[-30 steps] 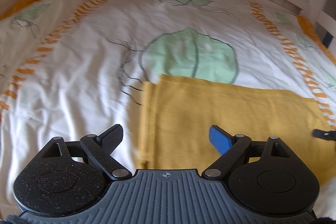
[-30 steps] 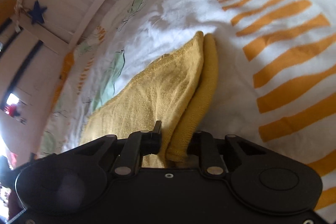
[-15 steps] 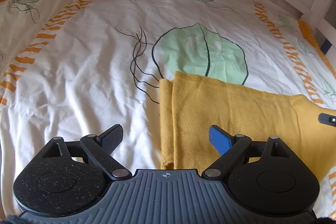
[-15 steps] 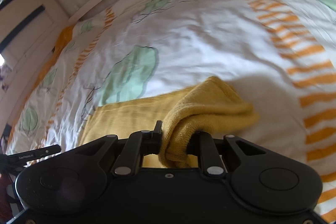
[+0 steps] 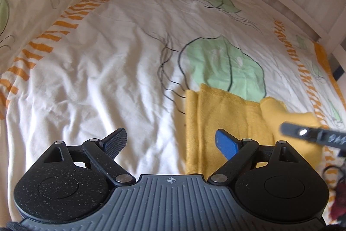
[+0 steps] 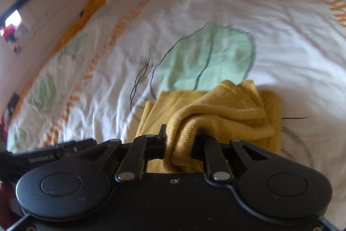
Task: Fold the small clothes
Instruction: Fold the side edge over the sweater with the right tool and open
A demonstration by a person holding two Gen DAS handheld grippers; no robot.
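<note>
While the right hand-held gripper (image 6: 179,144) clamps a bunched end of the yellow knit garment (image 5: 227,120) above its flat half at 3 o'clock on the bed (image 5: 108,79), the left hand-held gripper (image 5: 170,142) hovers spread and empty; this fold appears half complete, laying down and smoothing remaining.

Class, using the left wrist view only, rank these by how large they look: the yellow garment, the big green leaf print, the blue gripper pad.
1. Yellow garment
2. Big green leaf print, close to the garment in apparent size, so unsure
3. Blue gripper pad, smallest despite sitting nearest the camera
</note>
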